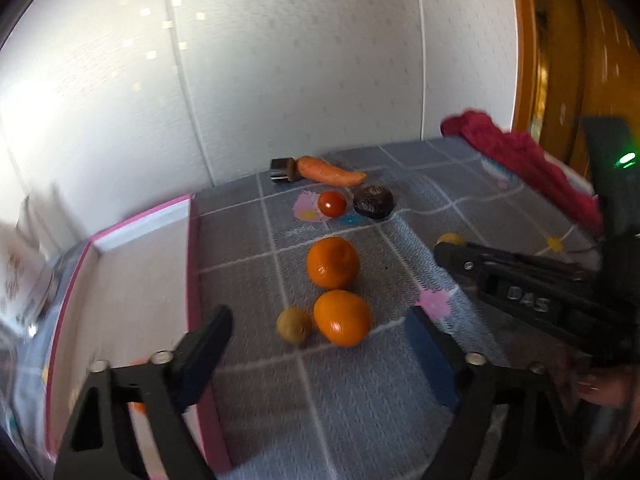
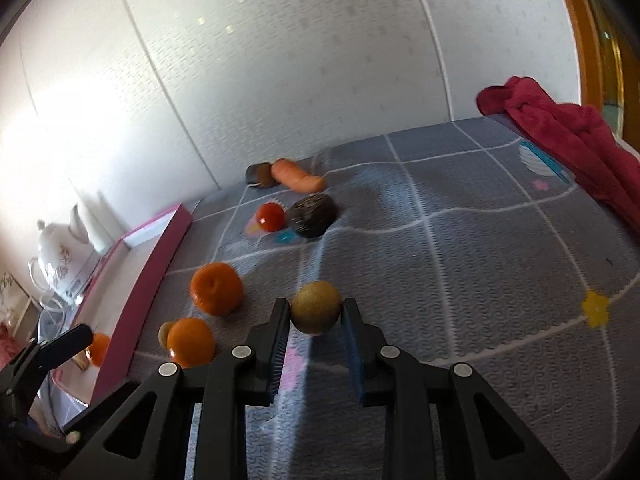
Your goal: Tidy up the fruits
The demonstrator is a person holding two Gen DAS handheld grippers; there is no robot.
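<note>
Fruit: we are clamping a yellow-green fruit in the right gripper at frame centre | left gripper is gaping wide, touching nothing | boxed orange lower left is half hidden.

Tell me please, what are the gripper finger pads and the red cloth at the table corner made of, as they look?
The finger pads of the right gripper, shut on a yellow-brown fruit, look like blue ribbed rubber: fine ridges show, matte. The red cloth looks like soft terry or fleece: fuzzy, crumpled folds, no shine. Blur leaves both uncertain.
</note>
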